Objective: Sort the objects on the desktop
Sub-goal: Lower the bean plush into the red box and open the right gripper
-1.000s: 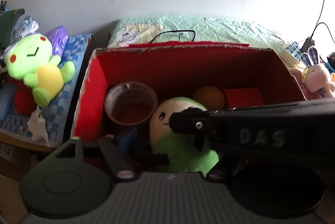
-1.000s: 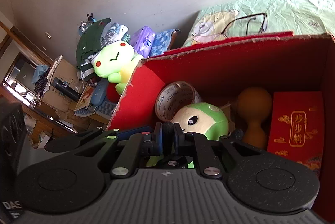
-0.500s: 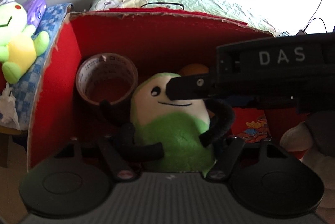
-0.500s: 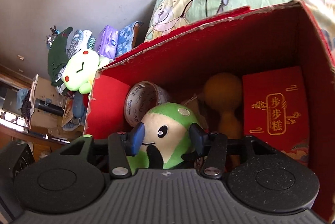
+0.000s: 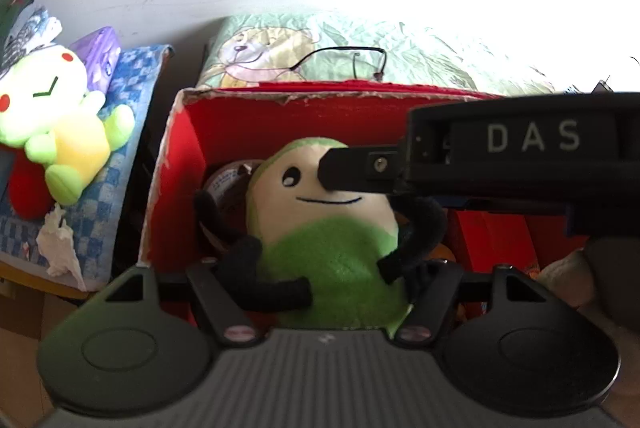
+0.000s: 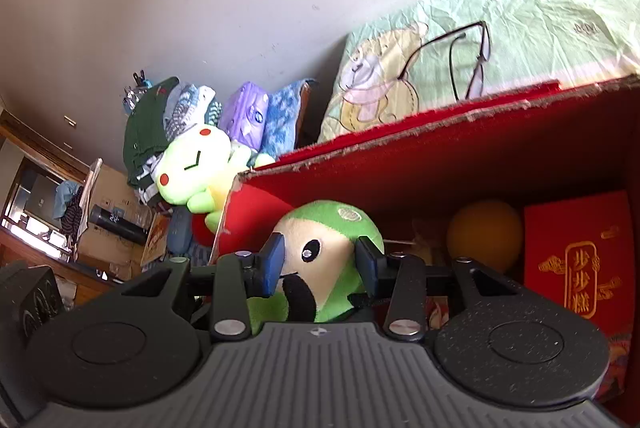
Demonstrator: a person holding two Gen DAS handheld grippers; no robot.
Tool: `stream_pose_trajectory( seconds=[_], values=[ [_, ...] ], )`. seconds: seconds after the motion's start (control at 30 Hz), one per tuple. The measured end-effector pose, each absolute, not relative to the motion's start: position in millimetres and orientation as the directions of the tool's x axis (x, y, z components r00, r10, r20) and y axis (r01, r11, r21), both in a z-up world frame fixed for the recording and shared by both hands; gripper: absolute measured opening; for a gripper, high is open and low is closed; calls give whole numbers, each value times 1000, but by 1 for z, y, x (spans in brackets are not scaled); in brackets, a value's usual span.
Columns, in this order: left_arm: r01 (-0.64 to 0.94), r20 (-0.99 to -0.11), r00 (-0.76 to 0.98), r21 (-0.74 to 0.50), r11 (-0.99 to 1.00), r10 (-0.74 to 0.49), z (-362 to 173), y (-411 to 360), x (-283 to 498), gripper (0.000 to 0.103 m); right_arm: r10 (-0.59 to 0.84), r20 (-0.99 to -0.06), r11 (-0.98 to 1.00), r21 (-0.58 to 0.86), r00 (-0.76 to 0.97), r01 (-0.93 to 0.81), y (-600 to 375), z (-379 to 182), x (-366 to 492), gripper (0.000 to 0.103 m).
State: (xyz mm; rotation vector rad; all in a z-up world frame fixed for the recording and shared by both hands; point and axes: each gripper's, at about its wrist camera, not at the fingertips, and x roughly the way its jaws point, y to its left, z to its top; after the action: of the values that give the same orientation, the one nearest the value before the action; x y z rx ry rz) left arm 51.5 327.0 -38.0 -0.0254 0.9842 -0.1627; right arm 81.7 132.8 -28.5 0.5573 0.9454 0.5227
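Gripping green plush (image 6: 326, 260) head, right gripper (image 6: 320, 262) pads clamped, over red box (image 6: 460, 164), left gripper (image 5: 324, 292) fingers apart round plush body.

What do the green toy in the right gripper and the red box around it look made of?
Green toy: soft plush, a fuzzy matte nap with embroidered eye and mouth, pinched between the right gripper pads. Red box: probably cardboard with a red coating; its torn top rim shows pale, ragged fibres.
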Motion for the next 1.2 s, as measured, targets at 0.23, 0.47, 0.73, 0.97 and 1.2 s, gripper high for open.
stream_pose_trajectory(
  seconds=[0.23, 0.47, 0.73, 0.97, 1.2],
  values=[
    [159, -812, 563, -79, 984, -157, -42, 327, 34, 74, 681, -603, 705, 693, 416, -149, 120, -29, 74, 45],
    [171, -837, 521, -91, 981, -169, -55, 330, 20, 73, 715, -622, 694, 685, 319, -219, 131, -35, 65, 43],
    [116, -810, 574, -68, 991, -123, -57, 332, 1, 69, 733, -563, 677, 660, 383, -326, 138, -34, 58, 39],
    [96, -797, 603, 20, 995, -42, -51, 326, 1, 68, 725, -539, 683, 643, 428, -348, 143, -35, 57, 39],
    [58, -814, 580, 22, 998, -16, -57, 327, 1, 70, 714, -564, 691, 663, 414, -290, 144, -42, 62, 44]
  ],
)
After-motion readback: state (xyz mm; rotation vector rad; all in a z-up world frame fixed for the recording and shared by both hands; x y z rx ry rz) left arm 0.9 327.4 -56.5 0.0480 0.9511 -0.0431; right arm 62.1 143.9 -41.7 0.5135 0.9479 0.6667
